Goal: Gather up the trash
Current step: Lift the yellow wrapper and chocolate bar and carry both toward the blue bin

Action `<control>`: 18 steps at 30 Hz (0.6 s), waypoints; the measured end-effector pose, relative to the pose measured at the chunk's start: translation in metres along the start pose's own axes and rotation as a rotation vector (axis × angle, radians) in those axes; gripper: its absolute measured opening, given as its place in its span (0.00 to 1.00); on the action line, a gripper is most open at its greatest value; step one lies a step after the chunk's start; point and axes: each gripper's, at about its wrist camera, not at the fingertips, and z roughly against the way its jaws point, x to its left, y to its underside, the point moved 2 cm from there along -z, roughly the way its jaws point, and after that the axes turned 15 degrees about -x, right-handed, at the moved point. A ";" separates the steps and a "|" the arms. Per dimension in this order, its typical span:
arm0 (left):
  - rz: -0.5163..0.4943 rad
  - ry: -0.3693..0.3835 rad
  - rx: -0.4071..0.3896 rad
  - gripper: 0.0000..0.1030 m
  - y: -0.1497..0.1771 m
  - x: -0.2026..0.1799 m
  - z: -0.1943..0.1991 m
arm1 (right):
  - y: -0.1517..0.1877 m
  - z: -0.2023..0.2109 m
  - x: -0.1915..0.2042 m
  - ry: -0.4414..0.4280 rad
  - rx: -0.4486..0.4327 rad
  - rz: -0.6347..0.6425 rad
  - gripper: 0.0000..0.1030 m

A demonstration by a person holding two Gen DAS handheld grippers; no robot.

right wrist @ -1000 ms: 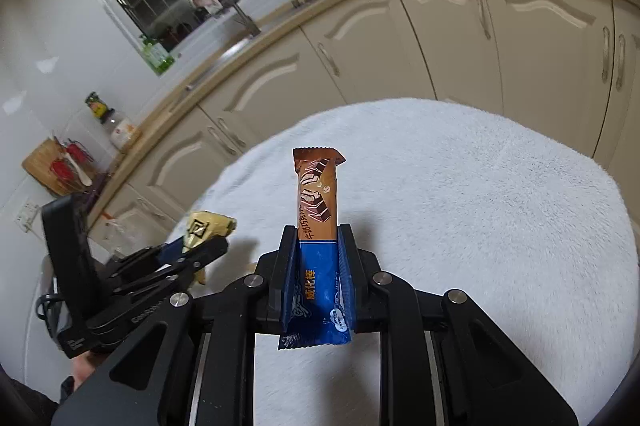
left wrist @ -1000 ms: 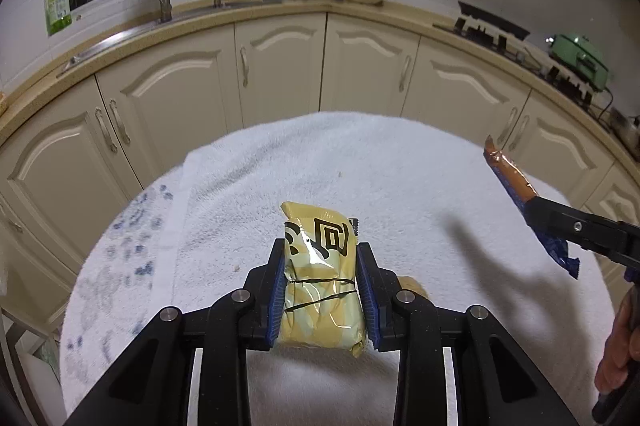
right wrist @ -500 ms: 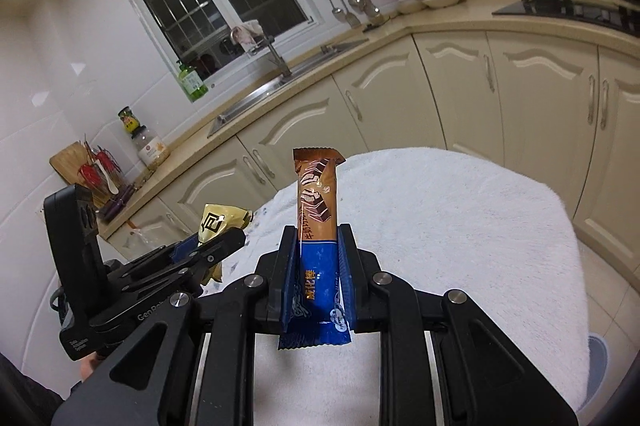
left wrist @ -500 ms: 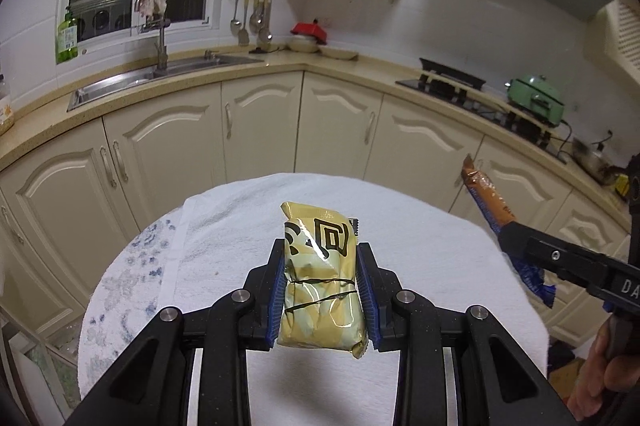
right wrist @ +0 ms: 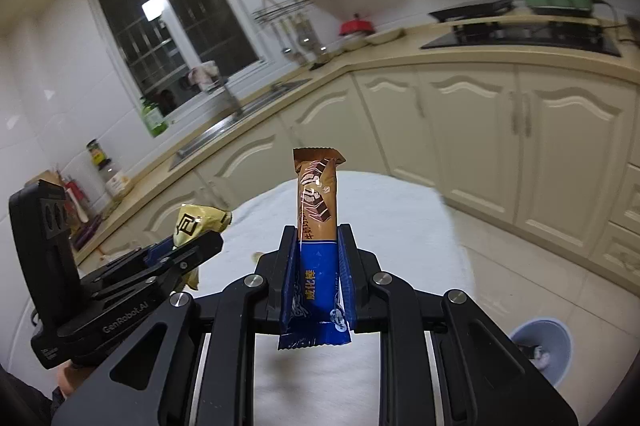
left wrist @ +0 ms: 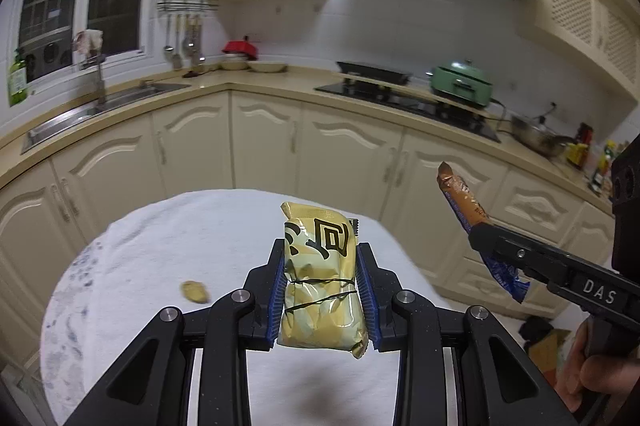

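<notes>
My left gripper (left wrist: 322, 266) is shut on a yellow snack packet (left wrist: 320, 282) and holds it upright, well above the white-towelled round table (left wrist: 168, 246). My right gripper (right wrist: 318, 246) is shut on a brown-and-blue wafer bar wrapper (right wrist: 316, 226), also held high. The wrapper shows in the left wrist view (left wrist: 464, 202) at the right, and the yellow packet shows in the right wrist view (right wrist: 198, 226) at the left. A small tan scrap (left wrist: 195, 292) lies on the table's left part.
A blue-grey bin (right wrist: 546, 350) with something inside stands on the tiled floor, right of the table. Cream kitchen cabinets (left wrist: 260, 146) curve behind the table, with a sink (left wrist: 100, 106) and a hob (left wrist: 400, 98) on the counter.
Both grippers have risen high above the table with their items still held. The views now take in the upper kitchen, the floor and the bin. The tan scrap has come into sight.
</notes>
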 end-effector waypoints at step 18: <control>-0.074 0.351 0.138 0.28 0.016 -0.142 -0.073 | 0.011 0.119 -0.168 0.416 -0.040 -0.073 0.19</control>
